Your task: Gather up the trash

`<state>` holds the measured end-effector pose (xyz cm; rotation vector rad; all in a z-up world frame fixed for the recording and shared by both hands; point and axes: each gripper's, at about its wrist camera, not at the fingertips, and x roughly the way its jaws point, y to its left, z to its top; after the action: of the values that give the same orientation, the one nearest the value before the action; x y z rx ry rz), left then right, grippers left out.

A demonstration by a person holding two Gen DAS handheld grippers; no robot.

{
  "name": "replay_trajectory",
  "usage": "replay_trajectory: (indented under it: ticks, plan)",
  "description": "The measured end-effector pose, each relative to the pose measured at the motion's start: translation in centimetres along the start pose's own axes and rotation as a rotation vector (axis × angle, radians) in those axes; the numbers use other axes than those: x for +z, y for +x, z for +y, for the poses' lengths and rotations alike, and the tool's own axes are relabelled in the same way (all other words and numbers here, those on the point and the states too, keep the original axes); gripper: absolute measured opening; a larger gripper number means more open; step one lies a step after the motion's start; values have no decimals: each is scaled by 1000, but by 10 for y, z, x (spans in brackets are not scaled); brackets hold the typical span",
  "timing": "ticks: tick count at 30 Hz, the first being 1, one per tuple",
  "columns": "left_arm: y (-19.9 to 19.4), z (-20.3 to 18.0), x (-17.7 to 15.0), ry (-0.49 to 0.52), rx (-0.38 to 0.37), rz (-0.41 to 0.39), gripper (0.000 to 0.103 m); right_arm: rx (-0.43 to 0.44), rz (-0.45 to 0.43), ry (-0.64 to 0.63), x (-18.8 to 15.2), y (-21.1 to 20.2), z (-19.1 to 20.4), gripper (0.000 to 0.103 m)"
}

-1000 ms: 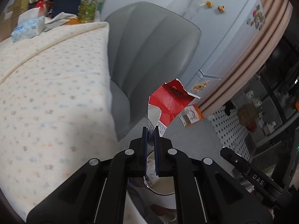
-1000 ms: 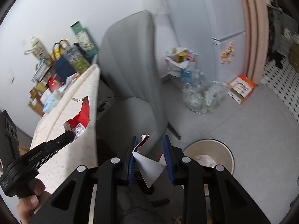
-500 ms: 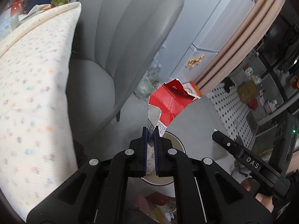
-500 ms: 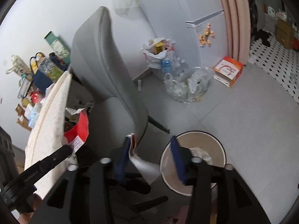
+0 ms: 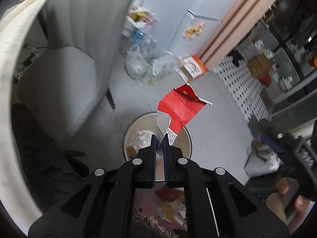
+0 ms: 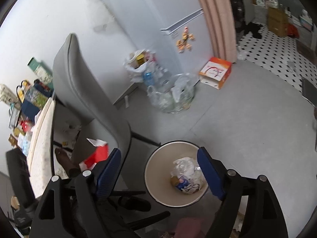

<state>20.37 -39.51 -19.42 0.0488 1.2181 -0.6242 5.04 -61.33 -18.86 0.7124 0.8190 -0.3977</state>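
Over the round waste bin (image 6: pixel 176 175) on the grey floor, both hand-held grippers are hovering. The right gripper (image 6: pixel 158 168) is showing its blue fingers (image 6: pixel 210 175) spread wide with nothing between them; its jaws have just been opening, and the white scrap it was carrying is no longer in them, presumably lying among the crumpled paper in the bin. The left gripper (image 5: pixel 160 140) is keeping its fingers pressed together on the lower edge of a torn red carton piece (image 5: pixel 181 109), which is standing up above the bin's rim. Judged from this, one piece is disposed of and the red piece is awaiting release; more litter is lying on the floor (image 5: pixel 170 202) beside the bin, so collecting is not finished. Only the right wrist view is showing the bin's contents clearly, along with the grey chair (image 6: pixel 89 91) and cluttered desk (image 6: pixel 42 138); only the left wrist view is showing the clamped carton plainly and the person's hand (image 5: pixel 287 198) at lower right.
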Motion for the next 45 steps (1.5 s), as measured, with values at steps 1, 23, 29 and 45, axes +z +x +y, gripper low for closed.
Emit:
replay_trajectory:
  ticks: [1, 23, 29, 45]
  plan:
    - [4, -6, -1, 11, -5, 10, 7, -3, -3, 4, 1, -2, -3, 79]
    - [-91, 27, 11, -114, -31, -201, 97, 28, -79, -33, 0, -53, 13, 95]
    - [-145, 44, 3, -138, 0, -301, 97, 58, -119, -113, -4, -81, 51, 95]
    - [-262, 81, -41, -149, 119, -503, 97, 117, -239, -286, -29, -153, 141, 95]
